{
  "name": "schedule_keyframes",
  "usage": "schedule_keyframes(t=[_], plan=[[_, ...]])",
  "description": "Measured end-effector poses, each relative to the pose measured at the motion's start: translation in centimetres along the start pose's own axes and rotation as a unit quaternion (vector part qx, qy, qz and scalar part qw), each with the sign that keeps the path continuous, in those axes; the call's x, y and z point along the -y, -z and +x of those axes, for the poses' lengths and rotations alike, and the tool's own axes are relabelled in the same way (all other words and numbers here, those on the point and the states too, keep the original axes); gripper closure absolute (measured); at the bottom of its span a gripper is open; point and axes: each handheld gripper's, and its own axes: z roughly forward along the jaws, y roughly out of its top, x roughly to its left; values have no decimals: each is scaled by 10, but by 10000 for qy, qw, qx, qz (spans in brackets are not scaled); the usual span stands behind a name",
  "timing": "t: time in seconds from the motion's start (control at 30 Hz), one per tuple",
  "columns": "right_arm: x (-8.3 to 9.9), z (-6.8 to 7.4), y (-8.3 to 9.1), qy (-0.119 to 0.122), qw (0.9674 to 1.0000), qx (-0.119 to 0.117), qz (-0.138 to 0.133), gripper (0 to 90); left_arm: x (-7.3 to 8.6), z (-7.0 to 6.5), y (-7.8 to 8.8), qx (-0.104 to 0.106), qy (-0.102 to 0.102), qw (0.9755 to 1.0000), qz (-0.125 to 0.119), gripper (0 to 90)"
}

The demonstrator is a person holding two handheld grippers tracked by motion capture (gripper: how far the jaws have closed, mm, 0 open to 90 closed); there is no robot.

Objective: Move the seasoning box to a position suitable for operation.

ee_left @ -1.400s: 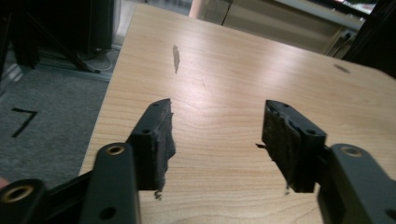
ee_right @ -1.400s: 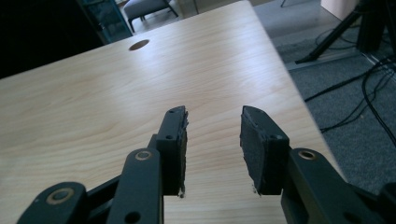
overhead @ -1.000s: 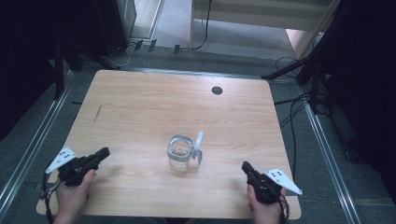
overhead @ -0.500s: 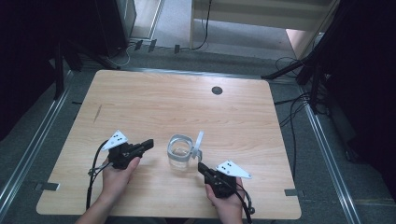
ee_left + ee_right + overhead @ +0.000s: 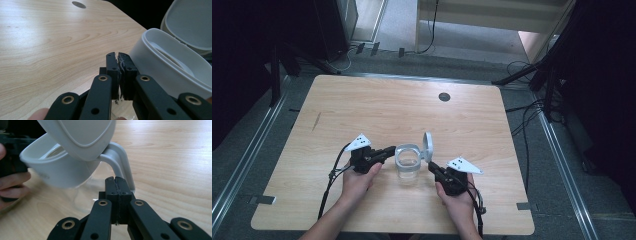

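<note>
Left gripper (image 5: 388, 150): jaws pressed together, nothing between them, tips just beside the white rim of the clear glass jug (image 5: 408, 167), at its 9 o'clock. Right gripper (image 5: 432, 167): jaws clenched, empty, tips near the jug's white handle (image 5: 120, 162) at 4 o'clock. Jug stands upright, near-centre of the pale wooden table (image 5: 377, 110); round white hinged lid (image 5: 427, 145) flipped up, toward 1 o'clock. Left hand (image 5: 357, 180) and right hand (image 5: 457, 202) reach in from 6 o'clock, converging on the jug.

L tongs (image 5: 390, 149) jaws closed; R tongs (image 5: 431, 165) jaws closed, both angled inward.
</note>
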Motion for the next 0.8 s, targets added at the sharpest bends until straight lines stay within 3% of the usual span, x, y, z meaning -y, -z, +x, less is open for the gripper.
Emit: schedule_keyframes(t=[0.1,0.3,0.33,0.43,0.57,0.7,0.8], plan=[[-6,-7,-6,32,10000,69,-4,900,-1,1,-4,66,-9,10000,63,865],[-15,-15,-13,-59,9997,250,-5,900,0,-10,-5,165,-103,9997,124,868],[-12,-13,-11,-79,9995,312,-7,900,1,-12,-5,168,-126,9997,134,865],[0,0,-2,-105,9967,799,22,900,3,-17,-5,210,-150,9996,143,861],[8,17,5,-128,9940,1081,72,900,5,-24,-6,199,-145,9995,183,859],[8,24,8,-397,9925,1159,-46,900,9,-36,-6,221,-182,9994,209,861],[9,30,9,-479,9894,1362,-121,900,13,-43,-5,186,-182,9995,196,869]])
